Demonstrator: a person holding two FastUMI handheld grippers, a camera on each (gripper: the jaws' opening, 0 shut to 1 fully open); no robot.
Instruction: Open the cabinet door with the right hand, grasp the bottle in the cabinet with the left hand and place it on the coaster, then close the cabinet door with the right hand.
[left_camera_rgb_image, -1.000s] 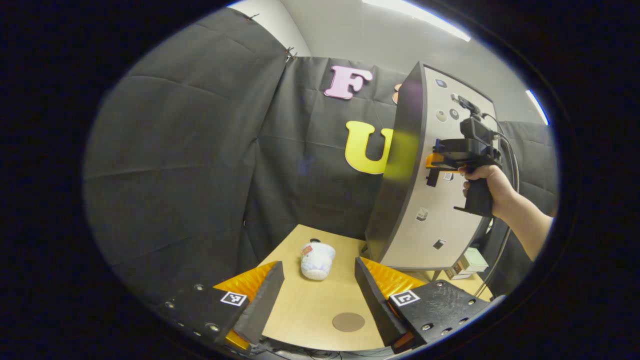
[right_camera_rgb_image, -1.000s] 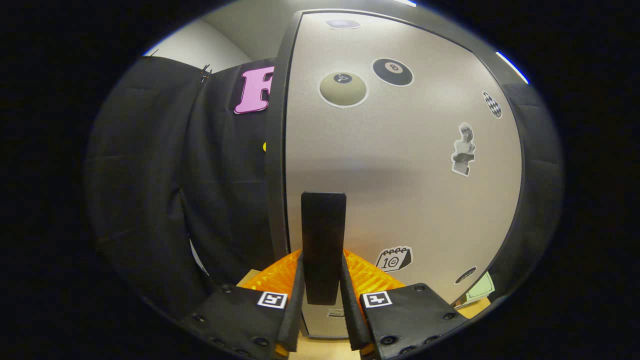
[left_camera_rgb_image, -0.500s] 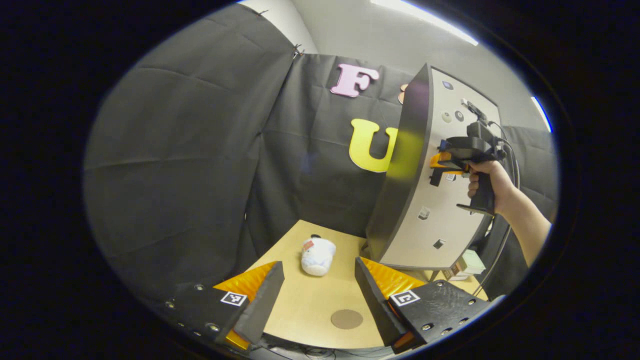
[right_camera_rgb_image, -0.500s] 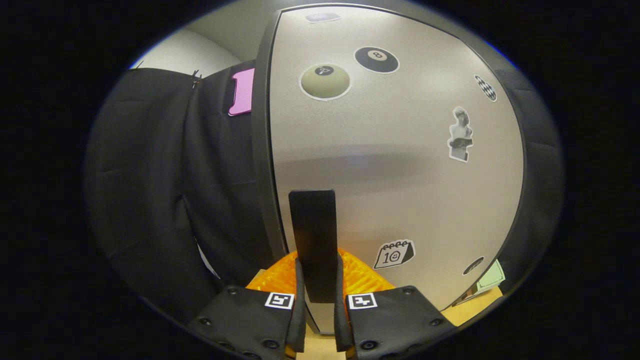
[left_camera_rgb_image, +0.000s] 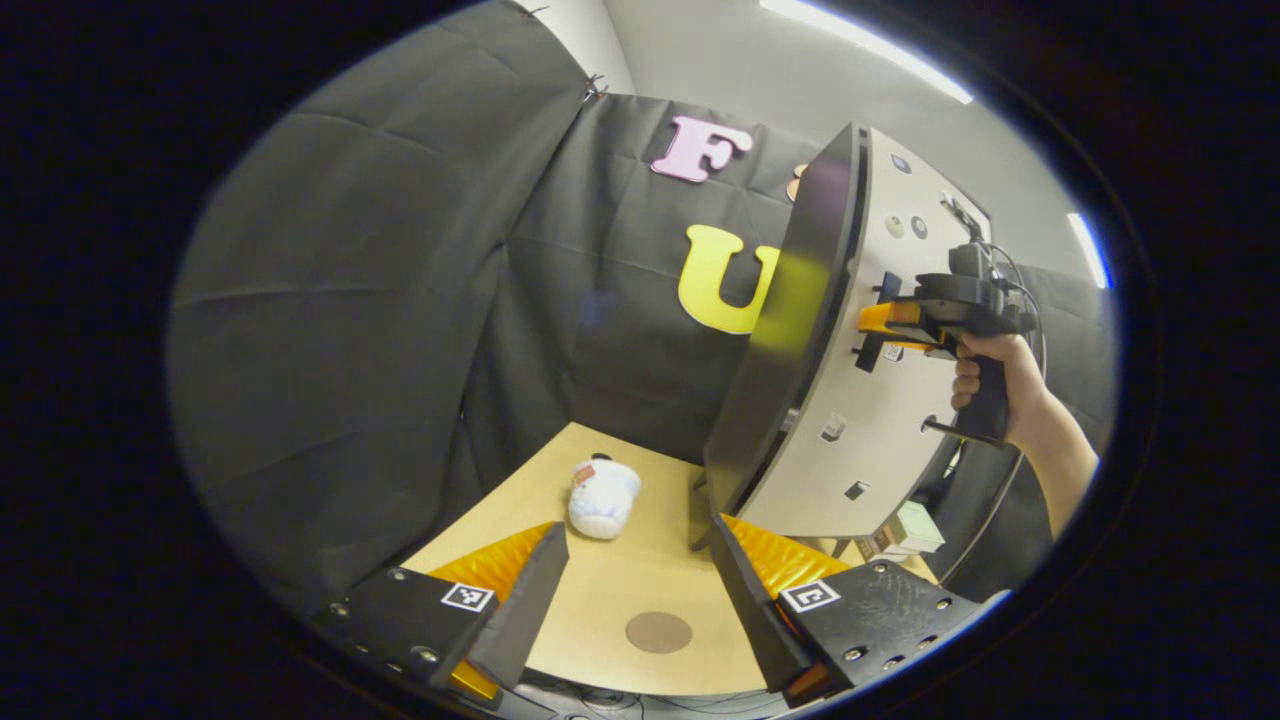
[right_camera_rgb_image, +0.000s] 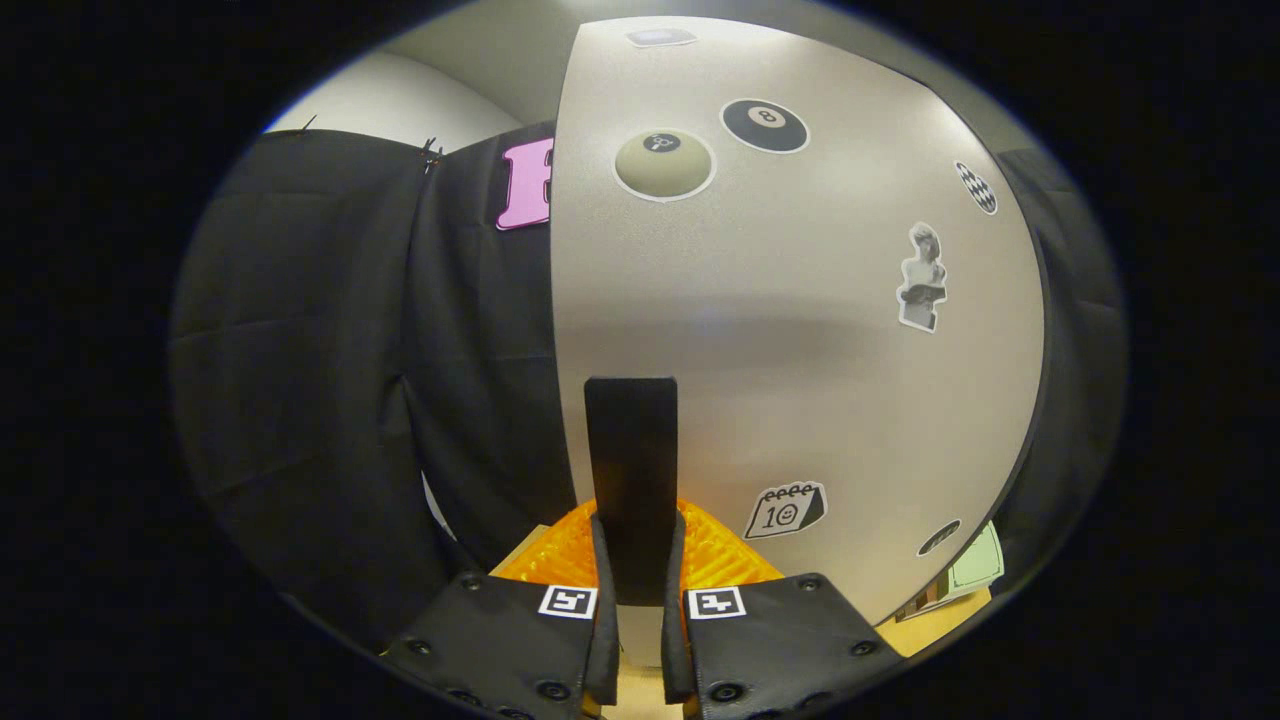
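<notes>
The grey cabinet door (left_camera_rgb_image: 850, 420) with stickers stands partly swung out, its dark edge turned toward the left gripper view. A hand (left_camera_rgb_image: 1000, 385) holds my right gripper (left_camera_rgb_image: 880, 320) against the door's black handle (left_camera_rgb_image: 866, 345). In the right gripper view, my right gripper (right_camera_rgb_image: 633, 528) is shut on that upright black handle (right_camera_rgb_image: 630, 440), with the door (right_camera_rgb_image: 820, 320) close behind it. My left gripper (left_camera_rgb_image: 635, 535) hangs open over the wooden table (left_camera_rgb_image: 520, 505), holding nothing. The round brown coaster (left_camera_rgb_image: 658, 632) lies on the table between its fingers. The door hides the cabinet's inside.
A white plush toy (left_camera_rgb_image: 602, 497) lies on the table near the back, left of the door's lower corner. Small boxes (left_camera_rgb_image: 905, 530) sit under the door's right end, and a pale green box (right_camera_rgb_image: 965, 572) appears there too. Black cloth walls close the back and left.
The door has swung a little farther out with the right gripper still shut on the handle; its lower corner now sits closer to the plush toy. The left gripper stays open.
</notes>
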